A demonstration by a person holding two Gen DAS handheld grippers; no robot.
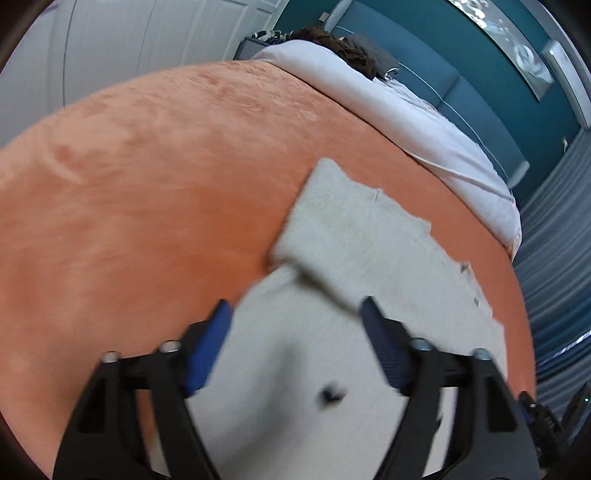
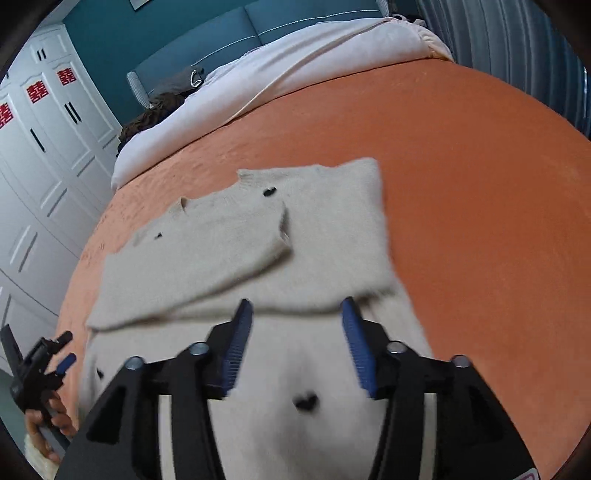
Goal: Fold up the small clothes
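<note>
A small cream knitted sweater [image 1: 354, 236] with little black marks lies on the orange bedspread [image 1: 147, 184]. It also shows in the right wrist view [image 2: 325, 229], with one sleeve folded across its body. My left gripper [image 1: 295, 314] is open and empty, just above the sweater's near part. My right gripper [image 2: 297, 308] is open and empty over the sweater's near hem. The left gripper [image 2: 62, 354] also shows at the lower left of the right wrist view, held in a hand.
A white duvet [image 2: 295, 62] and a dark garment [image 2: 147, 118] lie at the head of the bed by a teal headboard [image 2: 229, 33]. White wardrobes [image 2: 40, 155] stand to the left. Striped curtains [image 1: 554, 240] hang at the right.
</note>
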